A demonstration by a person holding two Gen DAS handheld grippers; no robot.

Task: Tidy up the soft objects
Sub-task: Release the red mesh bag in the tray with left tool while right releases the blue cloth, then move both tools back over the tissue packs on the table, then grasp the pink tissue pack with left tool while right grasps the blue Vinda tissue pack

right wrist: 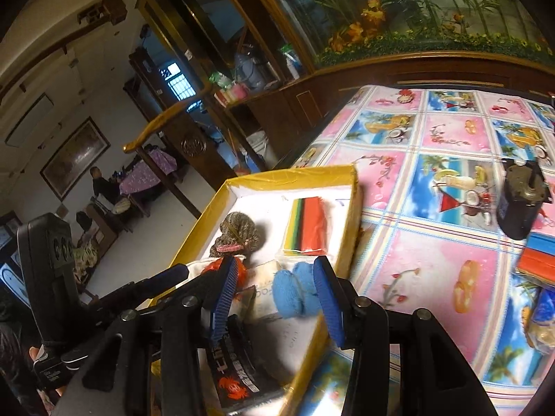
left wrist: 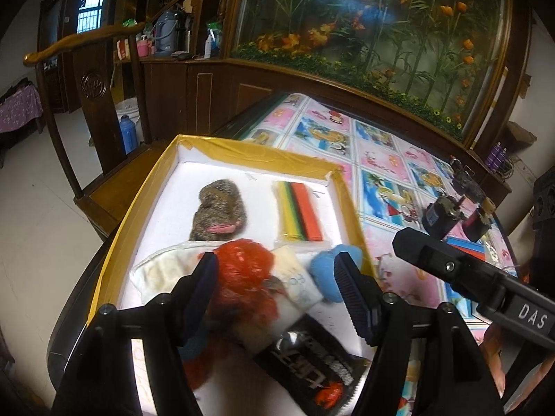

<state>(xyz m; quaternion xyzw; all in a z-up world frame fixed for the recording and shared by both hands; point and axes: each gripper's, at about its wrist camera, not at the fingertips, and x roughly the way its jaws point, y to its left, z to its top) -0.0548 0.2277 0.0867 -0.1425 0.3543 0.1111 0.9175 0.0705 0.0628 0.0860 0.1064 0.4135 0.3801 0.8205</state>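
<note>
Both wrist views look down, close, into the same yellow-rimmed box.

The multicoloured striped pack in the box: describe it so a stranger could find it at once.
Start at the yellow-taped box with a white floor on the patterned tablecloth. Toward its far right corner lies the striped pack, flat, beside the furry brown toy. It alone is rectangular, with yellow, green, black and orange bands.

"DAS" in white on the black right claw body.
</note>
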